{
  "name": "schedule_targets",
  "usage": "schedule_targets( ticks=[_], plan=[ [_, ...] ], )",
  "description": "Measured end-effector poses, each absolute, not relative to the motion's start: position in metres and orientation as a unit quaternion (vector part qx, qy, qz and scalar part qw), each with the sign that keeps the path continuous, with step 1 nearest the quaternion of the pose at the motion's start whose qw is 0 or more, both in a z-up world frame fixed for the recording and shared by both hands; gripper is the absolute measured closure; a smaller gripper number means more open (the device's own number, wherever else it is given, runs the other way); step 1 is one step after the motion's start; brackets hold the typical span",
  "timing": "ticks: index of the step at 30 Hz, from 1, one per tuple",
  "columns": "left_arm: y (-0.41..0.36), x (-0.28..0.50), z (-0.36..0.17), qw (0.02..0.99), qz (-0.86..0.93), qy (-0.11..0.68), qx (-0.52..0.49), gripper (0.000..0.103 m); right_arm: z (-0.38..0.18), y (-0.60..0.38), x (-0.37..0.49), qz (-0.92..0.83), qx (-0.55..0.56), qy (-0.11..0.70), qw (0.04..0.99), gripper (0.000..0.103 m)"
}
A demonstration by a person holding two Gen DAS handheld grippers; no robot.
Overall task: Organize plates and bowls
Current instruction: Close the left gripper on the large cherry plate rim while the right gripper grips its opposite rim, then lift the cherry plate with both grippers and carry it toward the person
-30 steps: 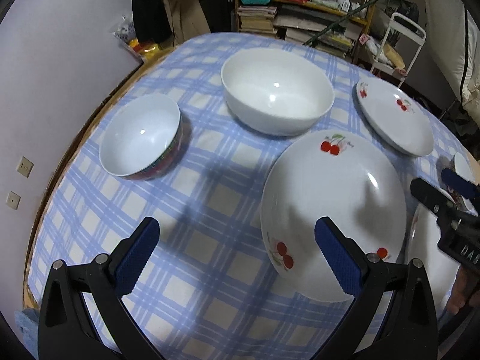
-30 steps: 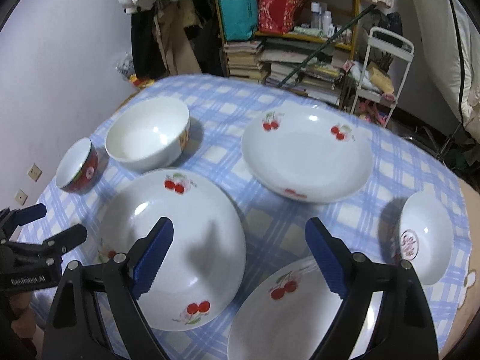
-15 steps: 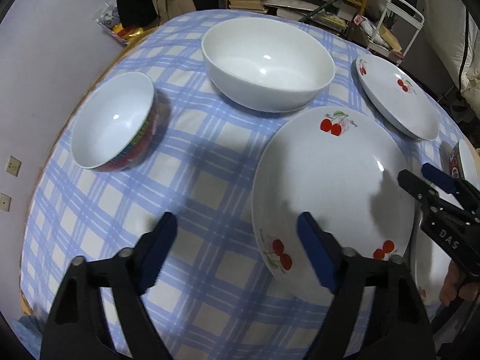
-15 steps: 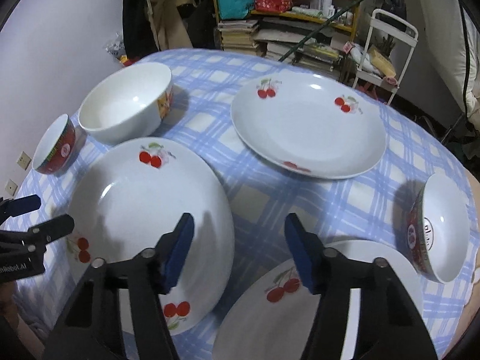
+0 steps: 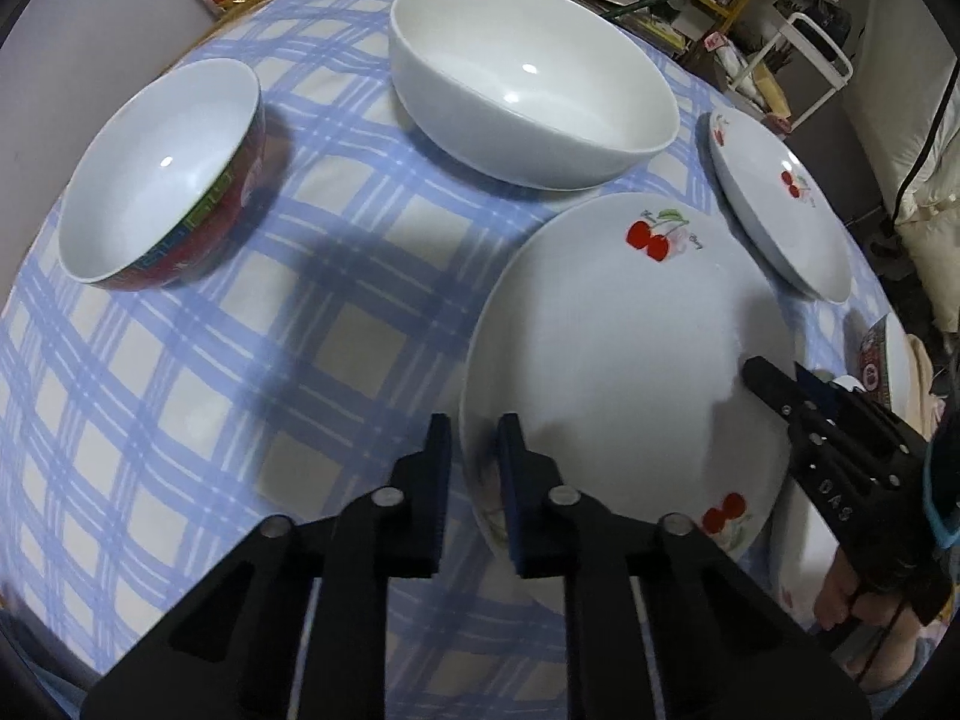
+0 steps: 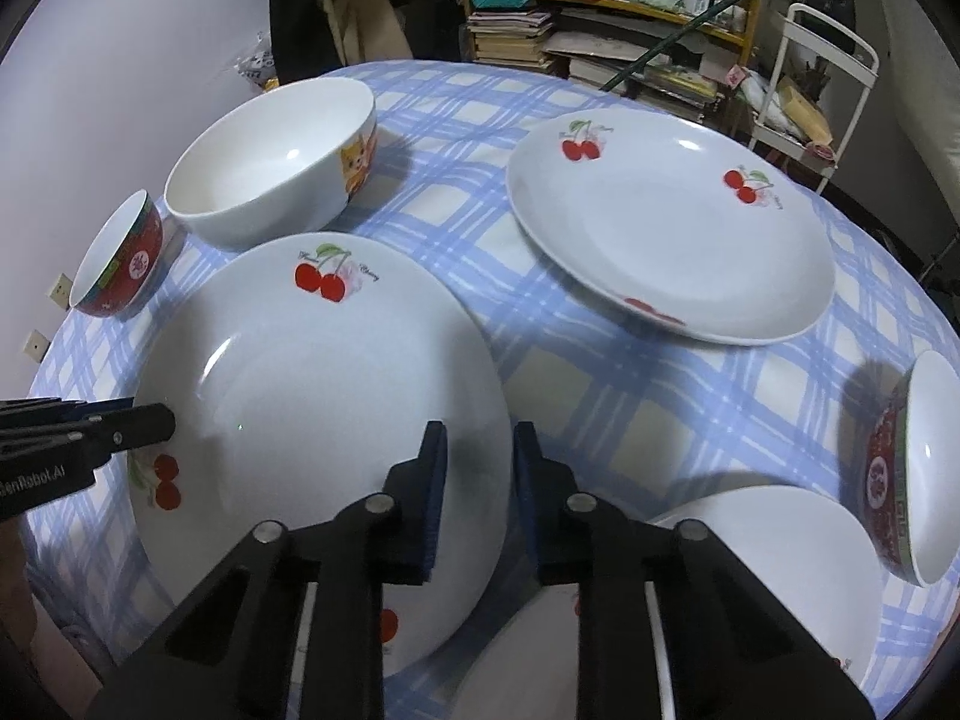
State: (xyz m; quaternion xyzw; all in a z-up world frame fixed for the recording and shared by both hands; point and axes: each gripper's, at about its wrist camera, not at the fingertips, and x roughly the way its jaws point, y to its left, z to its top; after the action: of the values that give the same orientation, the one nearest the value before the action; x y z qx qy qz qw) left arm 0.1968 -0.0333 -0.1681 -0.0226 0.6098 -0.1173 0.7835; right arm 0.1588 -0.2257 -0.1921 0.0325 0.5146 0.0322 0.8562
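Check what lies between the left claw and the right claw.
The near cherry plate: left claw on one rim, right claw on the opposite, in both wrist views.

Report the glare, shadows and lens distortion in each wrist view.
Left wrist: small glare spots in the large white bowl, a broad gripper shadow across the checked tablecloth, and the table edge bowed by the fisheye. Right wrist: a curved highlight on the near cherry plate; dark vignette in the corners.

Glossy, smooth glazed ceramic is seen on the plate [image 5: 618, 354] and bowl [image 5: 534, 84]. Matt woven cloth [image 5: 240, 330] is seen underneath. Matt black plastic forms the left gripper [image 5: 474, 450].
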Motion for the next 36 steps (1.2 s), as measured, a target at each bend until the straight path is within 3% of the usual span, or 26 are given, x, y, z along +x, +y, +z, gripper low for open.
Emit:
schedule_targets(
  ticks=[12,36],
  plan=[
    [-0.036,0.192,-0.163,0.789,-0.107,0.605,-0.001,0.090,-0.186,-0.233,0.151,0.058,0.079,0.514,0.852,0.085],
    [0.006,0.135,-0.127,0.793,-0.091,0.602,-0.023,0.090,-0.152,-0.183,0.094,0.056,0.039,0.502,0.862,0.085]
  ],
)
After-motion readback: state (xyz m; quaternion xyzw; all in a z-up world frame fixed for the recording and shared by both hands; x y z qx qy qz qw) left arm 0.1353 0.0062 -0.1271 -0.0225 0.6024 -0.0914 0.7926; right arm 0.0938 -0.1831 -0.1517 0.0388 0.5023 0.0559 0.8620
